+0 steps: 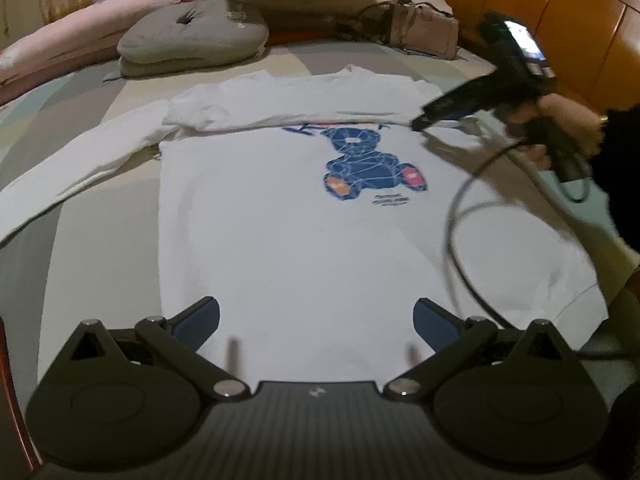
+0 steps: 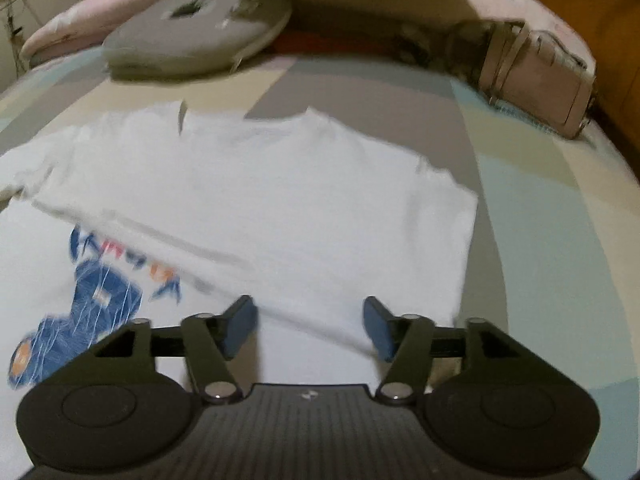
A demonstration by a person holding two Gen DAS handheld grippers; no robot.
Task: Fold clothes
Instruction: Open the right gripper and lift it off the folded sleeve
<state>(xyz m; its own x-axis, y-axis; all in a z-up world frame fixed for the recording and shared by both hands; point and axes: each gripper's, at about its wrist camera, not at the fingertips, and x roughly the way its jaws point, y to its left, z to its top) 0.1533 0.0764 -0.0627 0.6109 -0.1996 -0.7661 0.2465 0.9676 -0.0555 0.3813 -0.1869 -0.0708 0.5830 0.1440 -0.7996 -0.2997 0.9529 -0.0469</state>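
Hovering with jaws spread and empty, the left gripper (image 1: 316,322) and right gripper (image 2: 310,326) overlook a white shirt (image 1: 288,216) with one sleeve folded across its chest, flat on the patchwork bedspread (image 2: 540,216).

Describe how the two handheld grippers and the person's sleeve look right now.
Both the left gripper and right gripper are matte black, with ribbed bodies, round side discs, silver pivot pins and blue ribbed finger pads. The right one carries a lit screen and a trailing grey cable. The sleeve is dark.
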